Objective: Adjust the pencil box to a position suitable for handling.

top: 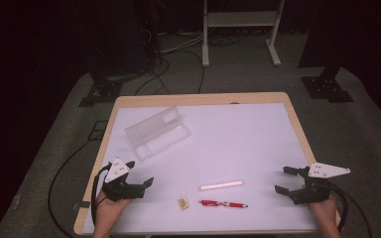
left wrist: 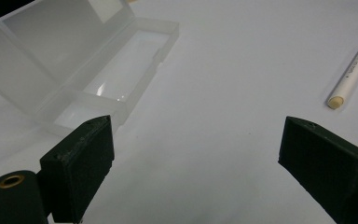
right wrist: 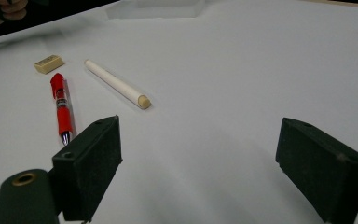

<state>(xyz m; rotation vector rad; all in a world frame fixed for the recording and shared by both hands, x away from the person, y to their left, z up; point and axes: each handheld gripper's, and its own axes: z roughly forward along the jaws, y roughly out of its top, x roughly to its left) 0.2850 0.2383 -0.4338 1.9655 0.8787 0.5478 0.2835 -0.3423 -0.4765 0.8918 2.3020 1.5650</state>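
Note:
A clear plastic pencil case (top: 158,132) lies open on the white table, left of centre; in the left gripper view the case (left wrist: 98,65) is close ahead. A white stick (top: 221,185) (left wrist: 351,75) (right wrist: 116,83), a red pen (top: 223,204) (right wrist: 61,107) and a small tan eraser (top: 183,203) (right wrist: 49,64) lie near the front edge. My left gripper (top: 139,174) (left wrist: 196,163) is open at the front left, with nothing between its jaws. My right gripper (top: 284,180) (right wrist: 200,163) is open at the front right, jaws wide apart and empty, right of the pen.
The white mat covers a wooden table (top: 198,99). Behind the table, on grey carpet, are black stand bases (top: 104,91) (top: 326,87), cables (top: 173,59) and a white frame (top: 240,29). Bare mat spans the table's middle and right.

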